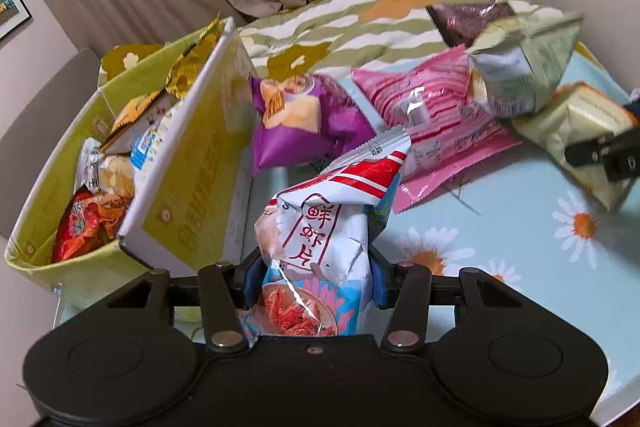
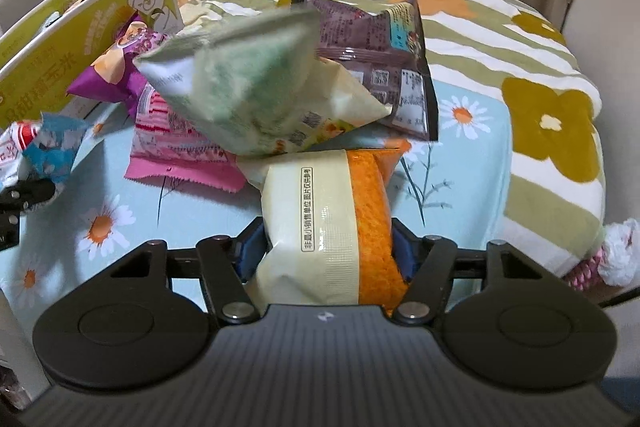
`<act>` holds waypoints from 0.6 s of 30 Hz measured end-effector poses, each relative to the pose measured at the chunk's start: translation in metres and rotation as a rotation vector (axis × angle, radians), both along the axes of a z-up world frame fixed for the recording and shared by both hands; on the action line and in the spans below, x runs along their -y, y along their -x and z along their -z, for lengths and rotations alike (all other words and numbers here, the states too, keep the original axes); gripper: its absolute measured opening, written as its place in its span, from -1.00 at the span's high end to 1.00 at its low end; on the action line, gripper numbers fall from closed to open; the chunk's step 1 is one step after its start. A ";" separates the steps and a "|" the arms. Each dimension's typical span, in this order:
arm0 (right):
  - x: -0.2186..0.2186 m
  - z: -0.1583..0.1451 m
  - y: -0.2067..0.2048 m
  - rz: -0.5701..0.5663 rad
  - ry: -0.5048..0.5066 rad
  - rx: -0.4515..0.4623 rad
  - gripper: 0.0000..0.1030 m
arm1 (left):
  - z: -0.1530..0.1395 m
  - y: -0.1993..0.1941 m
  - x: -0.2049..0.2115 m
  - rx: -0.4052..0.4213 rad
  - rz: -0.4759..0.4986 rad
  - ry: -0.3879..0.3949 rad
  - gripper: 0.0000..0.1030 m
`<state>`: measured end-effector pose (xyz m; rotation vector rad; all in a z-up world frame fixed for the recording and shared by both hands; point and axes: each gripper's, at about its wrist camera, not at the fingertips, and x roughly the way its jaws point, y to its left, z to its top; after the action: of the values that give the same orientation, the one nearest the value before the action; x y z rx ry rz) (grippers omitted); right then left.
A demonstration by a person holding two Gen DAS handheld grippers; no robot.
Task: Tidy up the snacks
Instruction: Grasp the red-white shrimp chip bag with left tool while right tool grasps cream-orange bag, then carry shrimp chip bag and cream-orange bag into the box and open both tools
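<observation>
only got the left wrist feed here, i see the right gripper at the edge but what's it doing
Observer: The right gripper is shut on a cream and orange packet.
Operator: is it lifted clear of the pile
Observer: Cannot tell; its far end sits under the blurred pale green bag.
Operator: anything behind that bag
Observer: A dark brown packet, lying partly on the striped floral quilt.
</observation>
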<state>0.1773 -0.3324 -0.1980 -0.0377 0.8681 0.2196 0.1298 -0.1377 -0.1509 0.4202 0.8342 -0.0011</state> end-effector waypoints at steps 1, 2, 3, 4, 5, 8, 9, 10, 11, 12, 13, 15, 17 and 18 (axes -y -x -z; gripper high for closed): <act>0.000 -0.001 0.004 0.001 -0.003 -0.001 -0.52 | -0.003 0.001 0.000 0.005 0.004 0.004 -0.07; 0.000 -0.004 0.008 0.003 -0.006 -0.001 -0.51 | -0.006 0.002 0.000 0.009 0.007 0.007 -0.07; -0.001 -0.006 0.012 0.003 -0.009 0.000 -0.51 | -0.010 0.004 0.000 0.017 0.011 0.012 -0.07; -0.002 -0.009 0.016 0.003 -0.012 0.002 -0.51 | -0.013 0.006 0.001 0.023 0.013 0.016 -0.07; -0.003 -0.011 0.021 0.003 -0.014 0.004 -0.51 | -0.016 0.008 0.000 0.029 0.016 0.020 -0.07; -0.009 -0.021 0.033 0.000 -0.022 0.014 -0.51 | -0.029 0.013 -0.001 0.051 0.021 0.032 -0.07; -0.011 -0.024 0.037 -0.001 -0.029 0.015 -0.51 | -0.033 0.015 -0.002 0.059 0.021 0.037 -0.07; -0.013 -0.028 0.041 0.000 -0.039 0.019 -0.51 | -0.037 0.018 -0.003 0.069 0.021 0.041 -0.07; -0.016 -0.033 0.045 -0.002 -0.046 0.023 -0.51 | -0.043 0.020 -0.004 0.078 0.021 0.045 -0.07; -0.019 -0.036 0.048 -0.003 -0.052 0.026 -0.51 | -0.048 0.022 -0.005 0.087 0.020 0.050 -0.07; -0.022 -0.042 0.053 -0.004 -0.058 0.034 -0.51 | -0.054 0.024 -0.008 0.096 0.020 0.058 -0.07; -0.029 -0.053 0.060 -0.008 -0.069 0.046 -0.51 | -0.065 0.028 -0.013 0.119 0.019 0.066 -0.07; -0.037 -0.065 0.065 -0.013 -0.077 0.064 -0.51 | -0.077 0.032 -0.017 0.144 0.018 0.073 -0.07; -0.042 -0.072 0.066 -0.017 -0.079 0.072 -0.51 | -0.083 0.032 -0.020 0.158 0.016 0.077 -0.07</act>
<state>0.1113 -0.2905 -0.1260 0.0207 0.7870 0.2669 0.0974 -0.1178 -0.0683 0.3494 0.6729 -0.0145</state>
